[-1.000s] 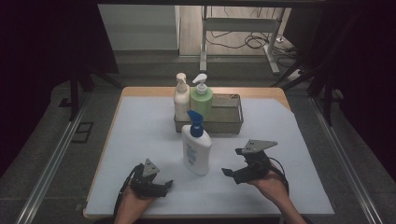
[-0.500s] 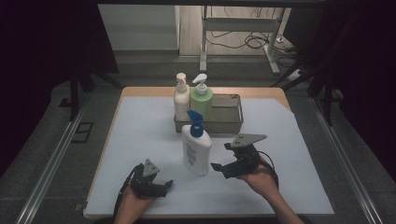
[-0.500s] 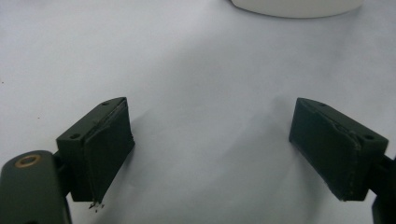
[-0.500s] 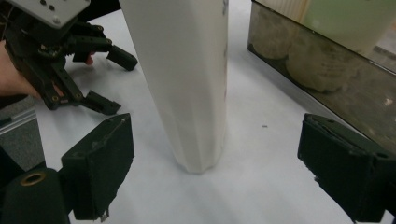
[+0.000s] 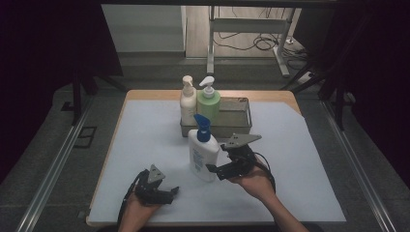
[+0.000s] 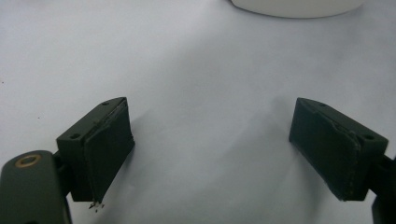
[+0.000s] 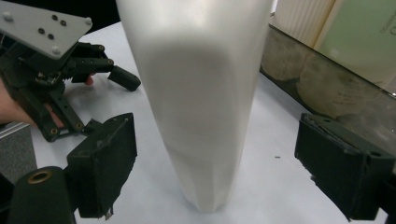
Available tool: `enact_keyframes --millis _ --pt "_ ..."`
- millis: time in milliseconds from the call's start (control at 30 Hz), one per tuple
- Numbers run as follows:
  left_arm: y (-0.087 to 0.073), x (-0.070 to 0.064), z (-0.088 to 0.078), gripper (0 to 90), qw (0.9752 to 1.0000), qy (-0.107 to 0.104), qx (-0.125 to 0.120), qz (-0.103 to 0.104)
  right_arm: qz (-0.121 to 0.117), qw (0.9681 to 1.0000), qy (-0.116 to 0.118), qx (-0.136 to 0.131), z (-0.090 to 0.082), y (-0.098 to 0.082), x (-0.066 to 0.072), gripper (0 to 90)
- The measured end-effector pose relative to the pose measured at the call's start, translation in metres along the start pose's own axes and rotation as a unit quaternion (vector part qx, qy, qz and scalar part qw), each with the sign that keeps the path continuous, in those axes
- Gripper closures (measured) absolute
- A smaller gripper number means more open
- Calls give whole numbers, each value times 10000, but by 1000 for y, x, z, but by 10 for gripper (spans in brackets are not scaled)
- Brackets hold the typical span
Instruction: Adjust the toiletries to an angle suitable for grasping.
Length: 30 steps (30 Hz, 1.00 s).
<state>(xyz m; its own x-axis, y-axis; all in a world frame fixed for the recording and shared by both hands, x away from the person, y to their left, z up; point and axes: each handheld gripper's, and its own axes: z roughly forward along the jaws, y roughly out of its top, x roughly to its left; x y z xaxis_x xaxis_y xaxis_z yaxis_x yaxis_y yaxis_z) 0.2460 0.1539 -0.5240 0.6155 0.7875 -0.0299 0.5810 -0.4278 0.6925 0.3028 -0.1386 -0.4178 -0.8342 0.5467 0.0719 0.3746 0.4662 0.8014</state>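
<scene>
The white lotion bottle [image 5: 203,154] with the blue pump stands upright on the white table cover [image 5: 145,140], just near of the metal tray [image 5: 240,126]. The right gripper [image 5: 211,167] straddles its lower body, jaws spread and clear of it, having just narrowed slightly. An off-centre squeeze could tip the tall bottle. The left gripper [image 5: 175,190] rests at near left, jaws apart and empty.

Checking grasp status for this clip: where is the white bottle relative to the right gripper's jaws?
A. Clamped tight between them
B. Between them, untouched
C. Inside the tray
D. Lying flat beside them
B: the upright white bottle stands between the right gripper jaws, with gaps on both sides.
</scene>
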Motion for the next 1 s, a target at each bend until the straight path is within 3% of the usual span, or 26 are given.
enact_keyframes --millis 533,1000 --pt "0 0 0 130 10000 0 0 2 -27 9999 -126 -45 27 19 14 158" --pt "0 0 0 130 10000 -1 0 0 -20 9997 -191 -148 32 21 11 332"
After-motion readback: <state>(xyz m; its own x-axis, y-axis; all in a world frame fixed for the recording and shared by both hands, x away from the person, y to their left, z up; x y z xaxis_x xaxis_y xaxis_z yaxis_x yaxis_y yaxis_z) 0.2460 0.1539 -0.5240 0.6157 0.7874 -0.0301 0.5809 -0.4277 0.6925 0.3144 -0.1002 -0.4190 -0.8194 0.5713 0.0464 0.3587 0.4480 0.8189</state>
